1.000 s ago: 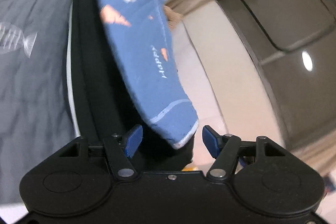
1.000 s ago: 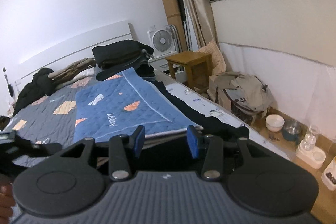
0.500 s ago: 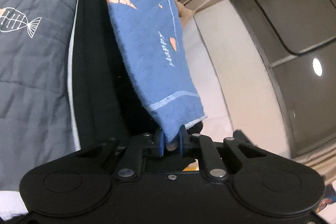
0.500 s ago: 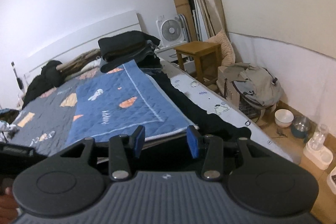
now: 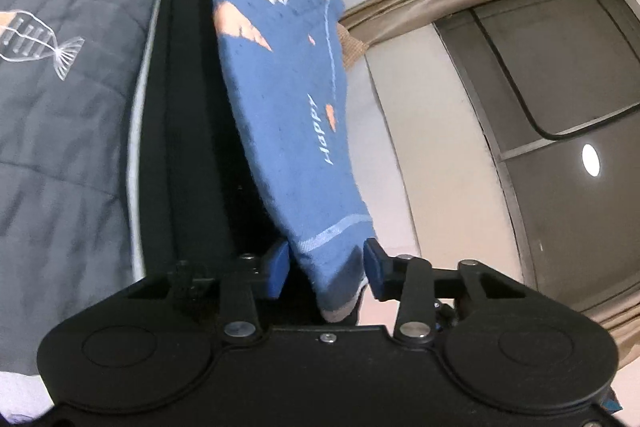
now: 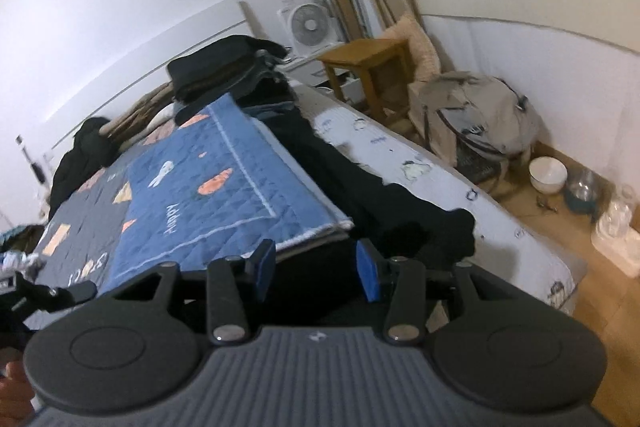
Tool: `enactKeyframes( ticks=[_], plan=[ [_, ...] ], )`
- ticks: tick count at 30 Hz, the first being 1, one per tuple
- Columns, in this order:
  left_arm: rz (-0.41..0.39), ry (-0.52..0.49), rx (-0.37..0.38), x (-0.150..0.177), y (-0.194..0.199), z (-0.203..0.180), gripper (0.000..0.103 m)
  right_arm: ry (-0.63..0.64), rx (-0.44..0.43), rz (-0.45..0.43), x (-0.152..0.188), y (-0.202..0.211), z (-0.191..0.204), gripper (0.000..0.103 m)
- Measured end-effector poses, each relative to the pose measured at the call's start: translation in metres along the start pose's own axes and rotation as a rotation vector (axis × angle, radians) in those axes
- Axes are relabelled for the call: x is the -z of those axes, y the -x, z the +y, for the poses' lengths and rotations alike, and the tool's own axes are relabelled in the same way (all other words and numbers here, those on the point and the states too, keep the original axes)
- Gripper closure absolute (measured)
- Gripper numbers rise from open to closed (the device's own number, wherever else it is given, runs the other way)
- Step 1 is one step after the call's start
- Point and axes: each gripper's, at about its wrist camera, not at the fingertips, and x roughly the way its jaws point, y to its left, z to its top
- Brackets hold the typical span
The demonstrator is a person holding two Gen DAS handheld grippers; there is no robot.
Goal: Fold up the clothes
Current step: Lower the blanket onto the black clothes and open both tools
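Observation:
A folded blue quilted cloth [image 5: 288,107] with orange and white prints and the word "Happy" lies on a black garment [image 5: 192,155] on the bed. Its near corner sits between the blue fingers of my left gripper [image 5: 326,267], which is open around it. In the right wrist view the blue cloth [image 6: 208,187] lies flat on the bed. My right gripper [image 6: 316,263] is open and empty just short of its near edge, above the black garment [image 6: 400,207].
A grey quilt [image 5: 60,87] covers the bed. A stack of dark folded clothes [image 6: 228,71] stands behind the cloth. Beside the bed are a wooden stool [image 6: 368,67], a fan [image 6: 308,27], a backpack [image 6: 472,115] and bowls [image 6: 548,175] on the floor.
My left gripper shut on the blue cloth's corner half a second ago and has now opened again. The right gripper stayed open and turned a little.

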Motion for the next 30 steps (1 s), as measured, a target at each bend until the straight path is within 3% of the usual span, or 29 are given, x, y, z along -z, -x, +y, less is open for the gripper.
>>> enactKeyframes(
  ticks=[1,9,12,15,23,27,30],
  plan=[
    [0.012,0.008,0.005,0.0,-0.002,-0.002,0.076,-0.006,0.007,-0.002,0.001,0.0,-0.002,0.059],
    [0.015,0.063,0.004,0.0,-0.014,0.005,0.074,-0.065,-0.009,0.0,-0.002,0.001,-0.004,0.058],
    [0.013,0.022,0.0,-0.001,-0.012,-0.001,0.075,-0.047,-0.021,-0.003,-0.003,0.004,0.002,0.058],
    [0.012,-0.028,-0.007,-0.003,-0.009,-0.009,0.087,-0.023,-0.027,0.009,-0.007,0.004,0.004,0.058],
    [0.024,-0.048,-0.005,-0.002,0.009,-0.002,0.09,-0.029,-0.094,0.094,-0.026,-0.006,-0.01,0.057],
    [0.021,-0.078,-0.036,0.005,0.012,0.004,0.09,-0.127,-0.096,0.095,-0.034,-0.015,-0.028,0.057],
    [0.02,-0.1,-0.06,0.011,0.014,0.009,0.08,-0.167,-0.108,0.095,-0.032,-0.022,-0.035,0.057]
  ],
)
